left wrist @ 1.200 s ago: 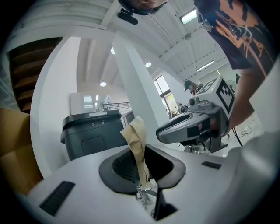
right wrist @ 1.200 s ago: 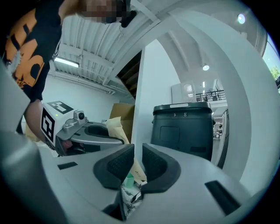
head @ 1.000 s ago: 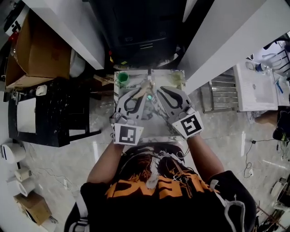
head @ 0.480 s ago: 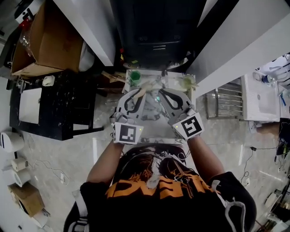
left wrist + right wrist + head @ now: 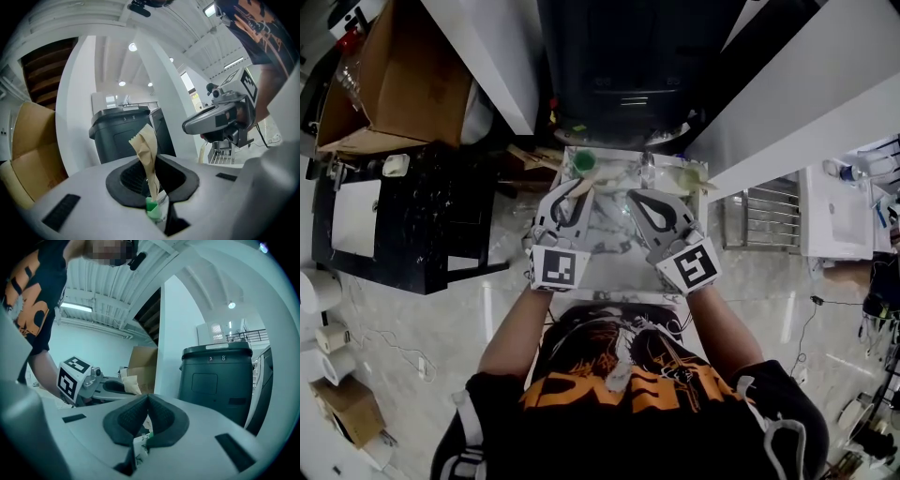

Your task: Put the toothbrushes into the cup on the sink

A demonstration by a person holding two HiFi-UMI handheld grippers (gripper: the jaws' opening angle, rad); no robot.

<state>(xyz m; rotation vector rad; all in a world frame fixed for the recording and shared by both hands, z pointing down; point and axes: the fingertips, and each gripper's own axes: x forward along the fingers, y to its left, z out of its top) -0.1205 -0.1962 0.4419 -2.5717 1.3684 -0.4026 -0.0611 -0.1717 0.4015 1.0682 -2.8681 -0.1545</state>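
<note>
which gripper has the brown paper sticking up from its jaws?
The left gripper: a brown paper wrapper with a green end stands between its jaws. The right gripper is closing on a white scrap only.

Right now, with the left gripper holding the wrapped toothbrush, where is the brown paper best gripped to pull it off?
Probably the brown paper at its free crumpled end, which sticks out clear beyond the left gripper, shut on the wrapped toothbrush lower down. Come from the right, where the right gripper is.
</note>
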